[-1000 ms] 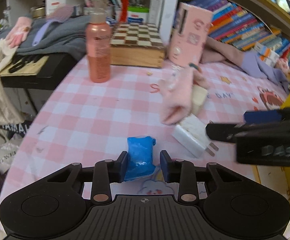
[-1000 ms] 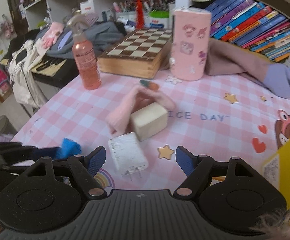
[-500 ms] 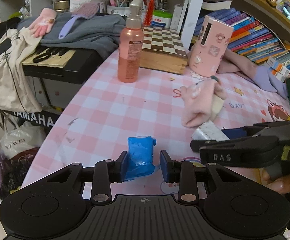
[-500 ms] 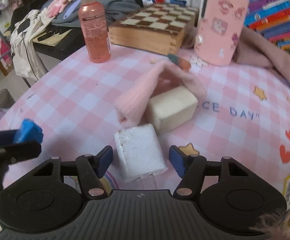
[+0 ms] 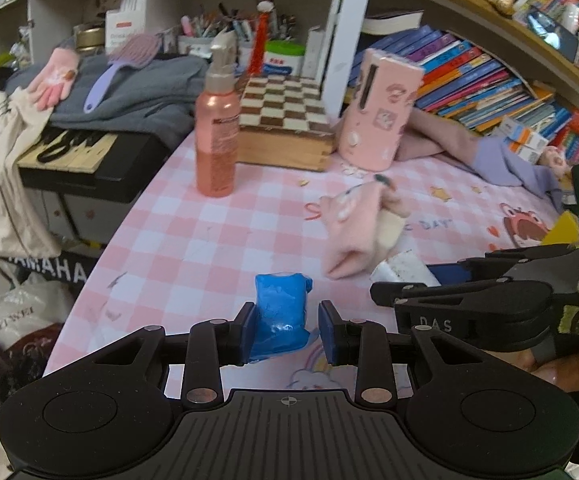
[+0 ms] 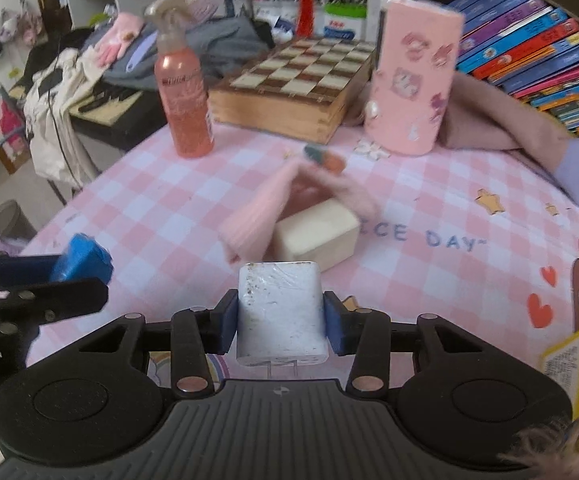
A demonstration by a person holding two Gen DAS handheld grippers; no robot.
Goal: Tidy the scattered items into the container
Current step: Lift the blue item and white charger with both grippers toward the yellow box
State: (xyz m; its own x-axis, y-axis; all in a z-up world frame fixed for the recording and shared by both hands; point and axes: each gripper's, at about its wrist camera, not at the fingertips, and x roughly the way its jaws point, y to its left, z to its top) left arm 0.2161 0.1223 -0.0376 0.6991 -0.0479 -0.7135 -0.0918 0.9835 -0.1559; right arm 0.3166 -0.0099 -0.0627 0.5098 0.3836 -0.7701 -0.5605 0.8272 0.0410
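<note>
A crumpled blue packet (image 5: 279,308) hangs a little above the pink checked tablecloth (image 5: 193,240), and my left gripper (image 5: 287,330) is shut on it. In the right wrist view a white charger plug (image 6: 279,312) with its prongs toward the camera sits between the pads of my right gripper (image 6: 281,322). Those jaws are closing, and both pads touch the charger's sides. Just behind it lie a cream block (image 6: 321,236) and a pink glove (image 6: 265,208) draped against it. A yellow box (image 6: 569,360) shows at the right edge.
A pink spray bottle (image 6: 185,108), a wooden chessboard box (image 6: 297,84) and a tall pink case (image 6: 413,80) stand at the back. A small orange and grey item (image 6: 325,158) lies past the glove. Books line the right; the table edge drops off on the left.
My right gripper moved forward over the white charger and its jaws narrowed from wide apart to touching its sides. My left gripper rose slightly with the blue packet in it.
</note>
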